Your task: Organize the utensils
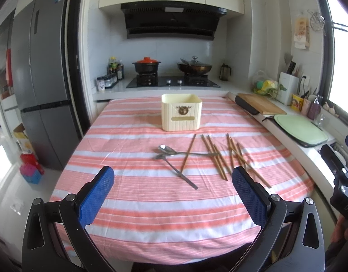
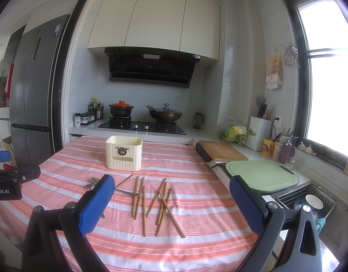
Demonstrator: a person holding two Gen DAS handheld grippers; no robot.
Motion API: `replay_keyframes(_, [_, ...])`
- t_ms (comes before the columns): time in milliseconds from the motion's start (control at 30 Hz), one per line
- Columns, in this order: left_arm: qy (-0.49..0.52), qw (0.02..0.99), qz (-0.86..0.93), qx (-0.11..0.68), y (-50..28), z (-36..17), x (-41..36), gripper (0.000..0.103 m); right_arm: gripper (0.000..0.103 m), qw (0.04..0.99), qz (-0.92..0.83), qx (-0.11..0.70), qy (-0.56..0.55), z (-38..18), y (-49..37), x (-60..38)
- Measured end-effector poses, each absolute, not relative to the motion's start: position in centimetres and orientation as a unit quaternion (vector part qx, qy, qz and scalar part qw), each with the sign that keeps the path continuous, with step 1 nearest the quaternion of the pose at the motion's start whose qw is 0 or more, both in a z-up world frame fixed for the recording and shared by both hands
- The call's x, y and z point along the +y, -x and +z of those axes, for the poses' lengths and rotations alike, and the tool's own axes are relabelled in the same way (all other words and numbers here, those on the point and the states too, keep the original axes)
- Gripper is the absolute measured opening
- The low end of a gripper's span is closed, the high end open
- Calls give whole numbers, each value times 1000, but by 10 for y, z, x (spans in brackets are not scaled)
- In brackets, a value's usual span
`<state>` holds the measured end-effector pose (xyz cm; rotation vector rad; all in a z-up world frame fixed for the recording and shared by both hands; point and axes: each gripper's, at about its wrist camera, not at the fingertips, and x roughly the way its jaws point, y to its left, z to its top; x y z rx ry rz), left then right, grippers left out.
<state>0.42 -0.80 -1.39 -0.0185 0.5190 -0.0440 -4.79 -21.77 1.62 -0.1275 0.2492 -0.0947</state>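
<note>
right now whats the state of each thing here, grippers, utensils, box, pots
left gripper: open, empty
right gripper: open, empty
cream storage box: upright on the striped cloth, no utensils showing in it
chopsticks: loose on the cloth, several crossed
two metal spoons: lying flat, handles crossed
black clay pot: red lid on
wok: glass lid on

Your right gripper [image 2: 171, 189] hangs above the striped cloth [image 2: 196, 217] with its jaws spread wide and nothing between them. Past it, chopsticks [image 2: 161, 204] lie scattered and crossing on the cloth, with two spoons [image 2: 94, 182] to their left partly hidden behind your left finger [image 2: 96, 204]. The cream bin [image 2: 124, 156] stands upright beyond them, and your left gripper [image 2: 6, 174] shows at the left edge.
</note>
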Motion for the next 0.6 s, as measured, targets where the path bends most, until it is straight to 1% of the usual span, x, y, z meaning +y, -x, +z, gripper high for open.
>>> replay_keyframes(200, [7,964,-16,266,-10,-18,-5,103,103,988,-48,133,62,10,43,-218])
replay_keyframes(600, [13,942,4,336,-69,-59,7,103,103,976,-61,199,58,-26,-4,-232])
